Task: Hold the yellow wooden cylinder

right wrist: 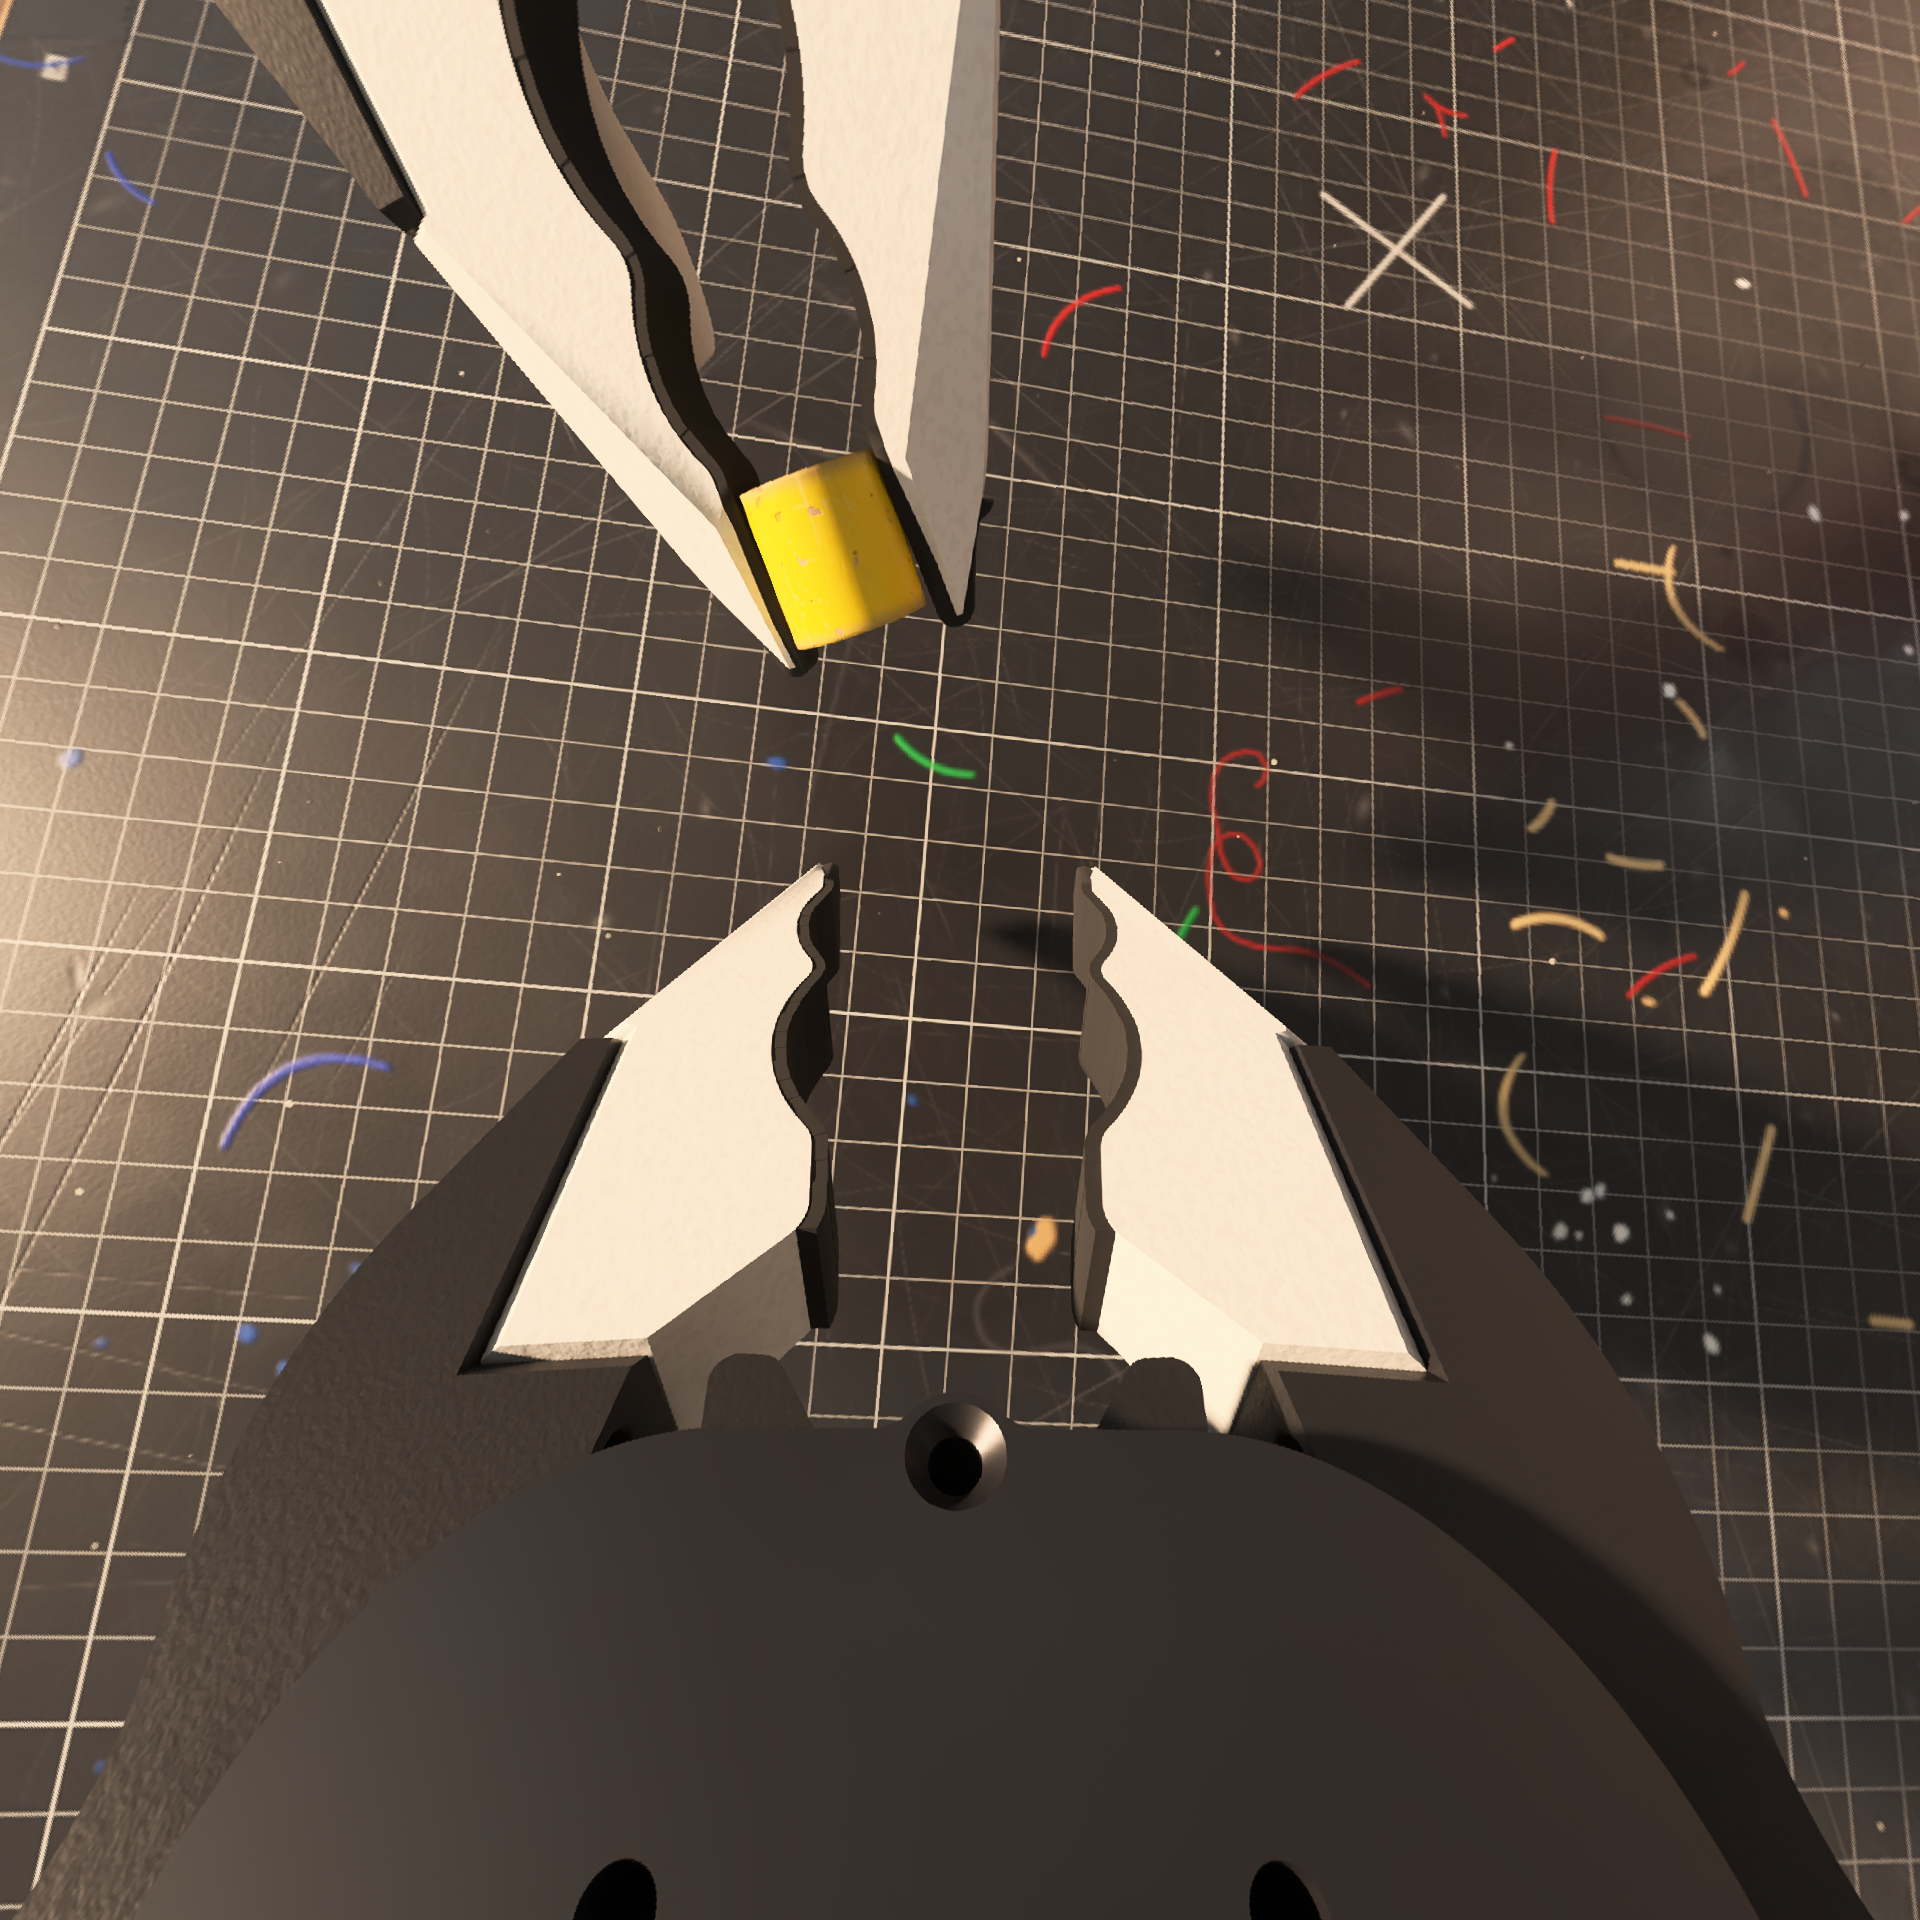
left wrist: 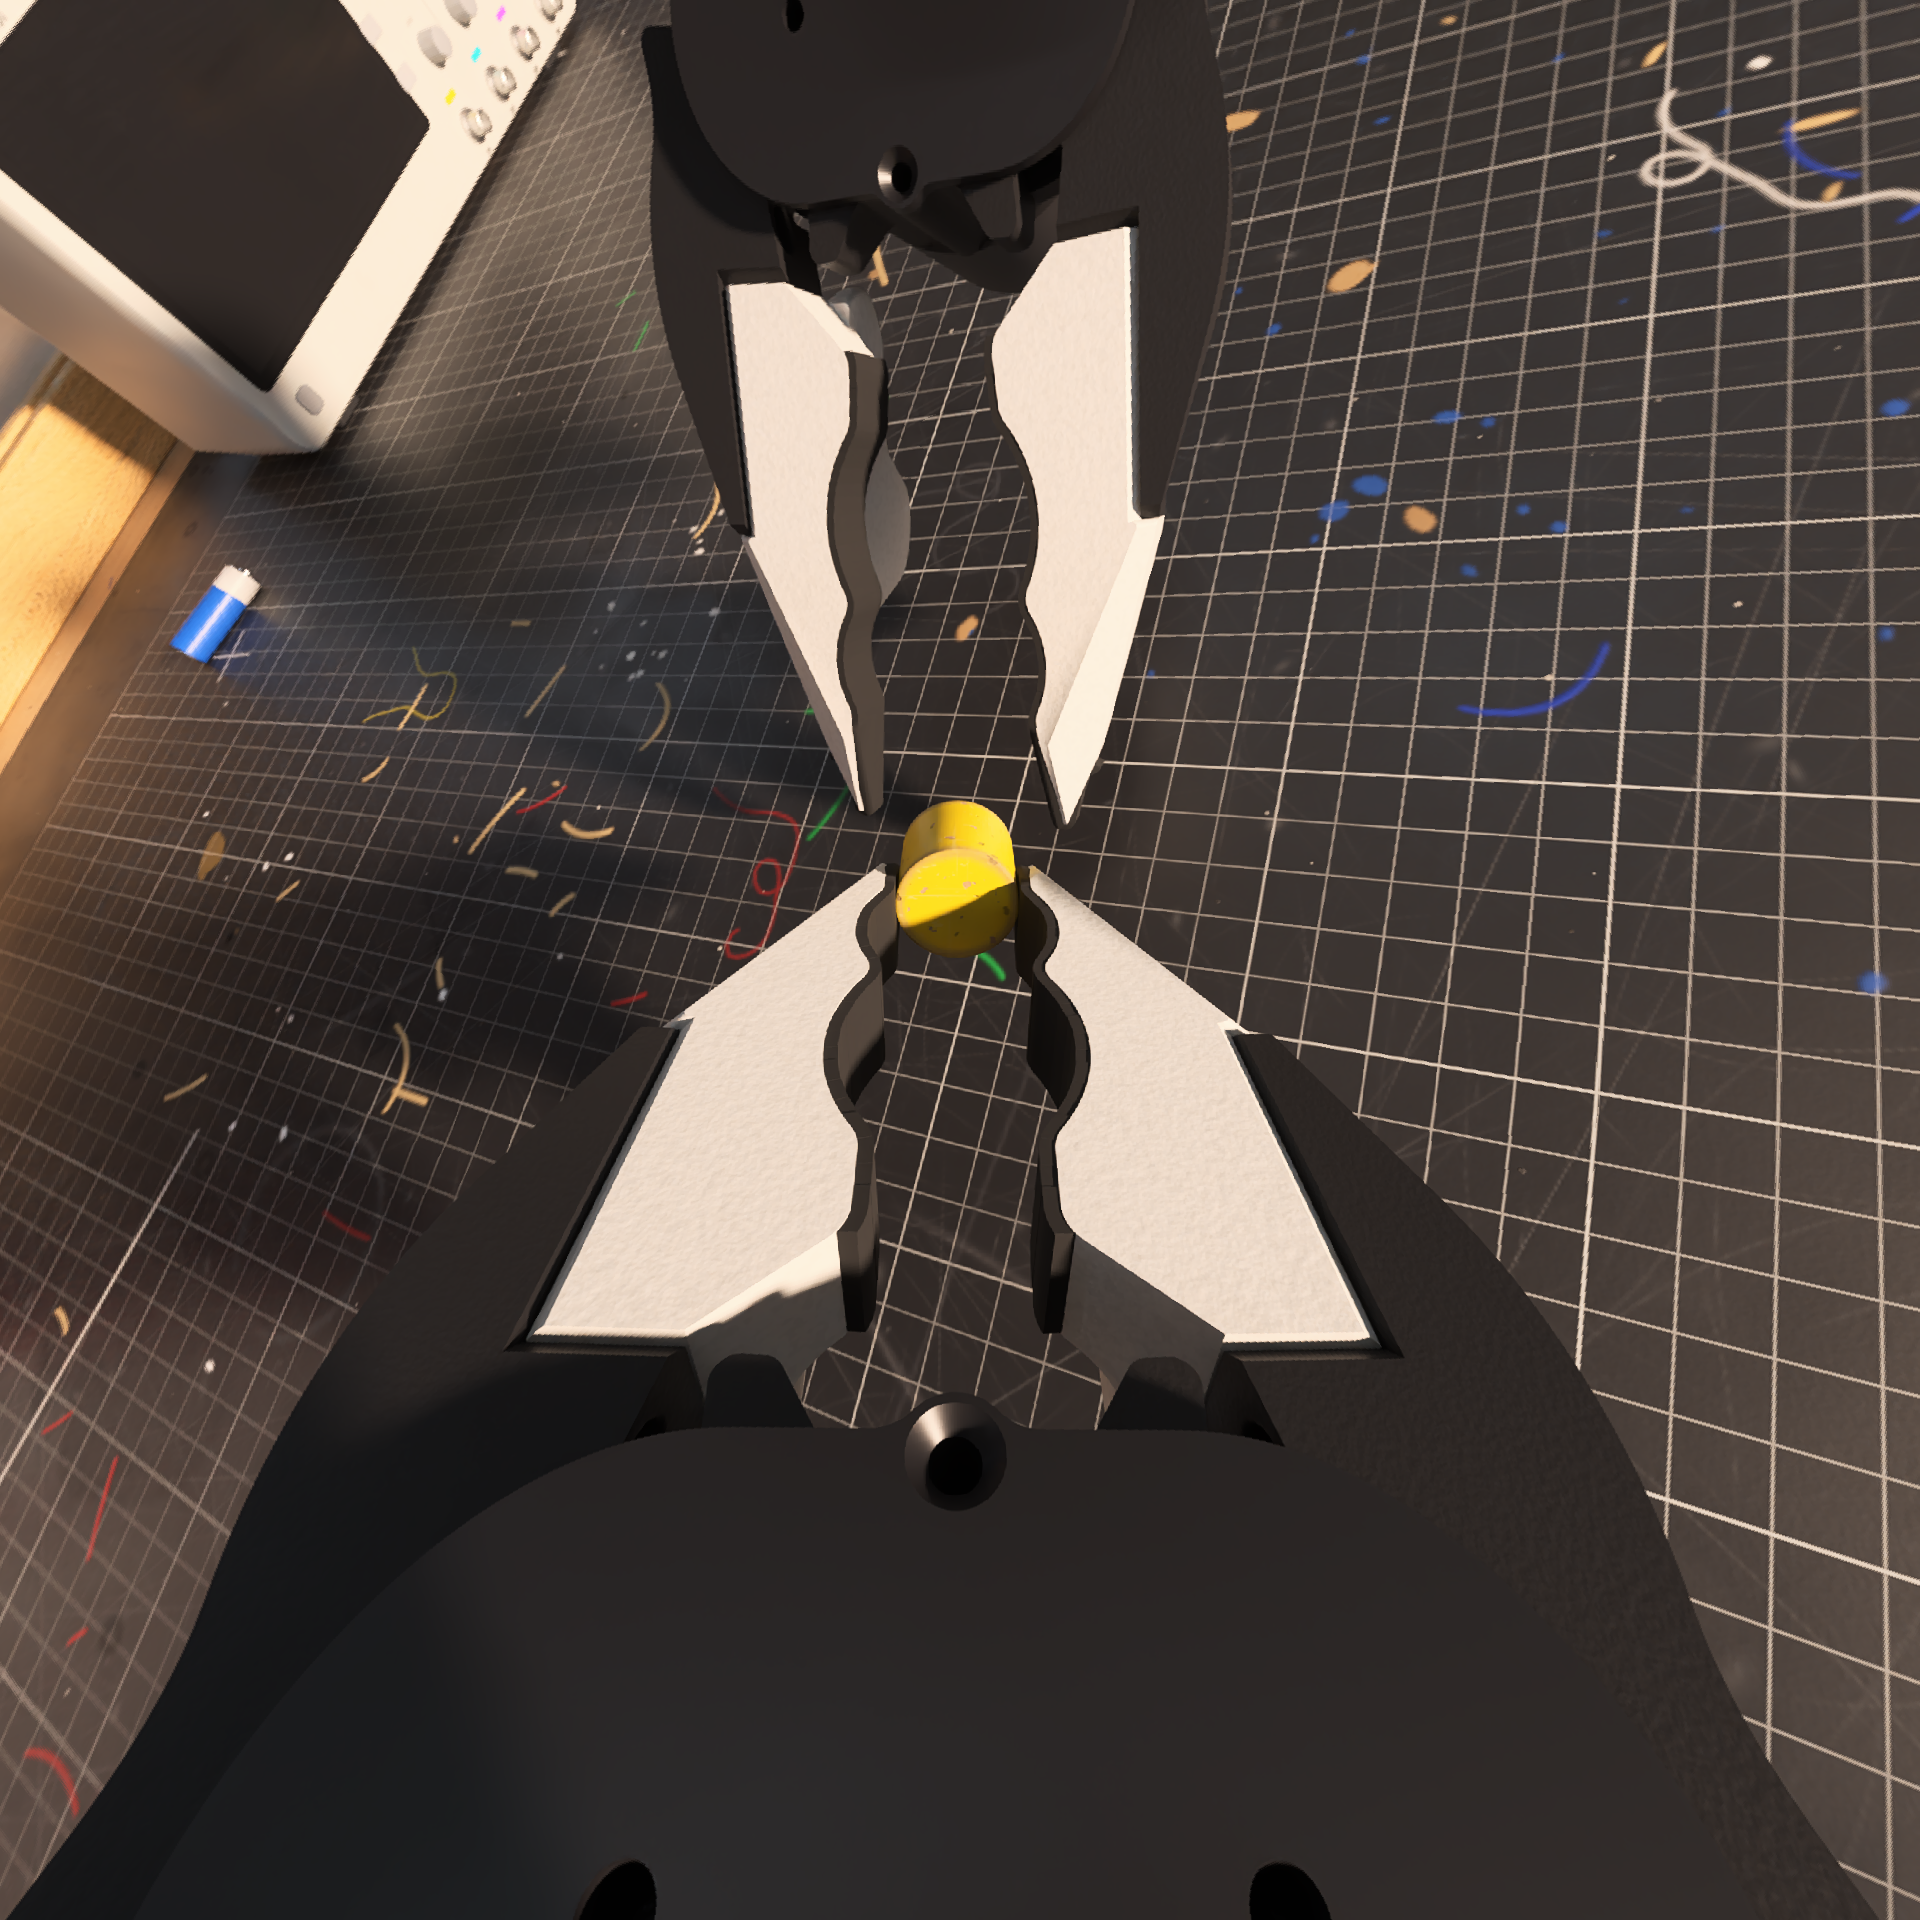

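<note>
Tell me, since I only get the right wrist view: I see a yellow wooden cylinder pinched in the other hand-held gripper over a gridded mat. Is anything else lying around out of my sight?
Observer: Yes. The left wrist view shows a small blue and white battery lying on the mat, off to the left side of that view.
Operator: Anything bigger than that?
Observer: A white instrument box with a dark screen and a row of knobs stands in the top left corner of that view.
Operator: Does the mat cover everything?
Observer: No. A strip of bare wooden tabletop shows past the mat's left edge, near the battery.
</note>
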Available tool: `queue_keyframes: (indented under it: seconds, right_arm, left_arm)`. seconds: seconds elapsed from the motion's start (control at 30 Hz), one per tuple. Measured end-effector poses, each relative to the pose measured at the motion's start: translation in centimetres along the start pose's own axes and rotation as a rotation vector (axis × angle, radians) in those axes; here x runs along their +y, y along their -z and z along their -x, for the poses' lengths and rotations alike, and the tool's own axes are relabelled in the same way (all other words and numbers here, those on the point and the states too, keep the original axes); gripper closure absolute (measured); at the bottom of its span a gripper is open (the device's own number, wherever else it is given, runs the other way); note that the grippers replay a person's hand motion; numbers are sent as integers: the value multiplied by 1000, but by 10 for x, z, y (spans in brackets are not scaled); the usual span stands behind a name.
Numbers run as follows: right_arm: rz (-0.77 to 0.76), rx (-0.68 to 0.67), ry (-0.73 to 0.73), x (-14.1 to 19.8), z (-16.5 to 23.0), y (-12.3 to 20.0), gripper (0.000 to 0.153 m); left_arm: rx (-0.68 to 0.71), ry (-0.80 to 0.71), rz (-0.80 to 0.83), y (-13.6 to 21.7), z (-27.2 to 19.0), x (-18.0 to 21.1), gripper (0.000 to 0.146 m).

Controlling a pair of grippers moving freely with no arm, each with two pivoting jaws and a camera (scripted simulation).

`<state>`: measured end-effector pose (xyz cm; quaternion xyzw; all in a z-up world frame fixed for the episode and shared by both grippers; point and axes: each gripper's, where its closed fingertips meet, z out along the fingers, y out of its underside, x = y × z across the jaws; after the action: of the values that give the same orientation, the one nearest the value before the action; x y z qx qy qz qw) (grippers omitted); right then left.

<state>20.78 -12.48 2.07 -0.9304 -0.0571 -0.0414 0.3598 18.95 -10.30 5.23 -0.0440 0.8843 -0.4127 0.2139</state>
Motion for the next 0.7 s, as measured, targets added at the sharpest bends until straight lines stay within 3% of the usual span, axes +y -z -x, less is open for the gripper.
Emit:
queue_keyframes:
  seconds: [0.47, 0.7]
  right_arm:
    - [12, -84, -140, 3, 0, -8, 103]
    - [32, -60, -128, 5, -3, -8, 104]
  left_arm:
    - [-118, -154, 132, 5, -2, 2, 125]
    - [-111, 69, 105, 0, 9, 4, 125]
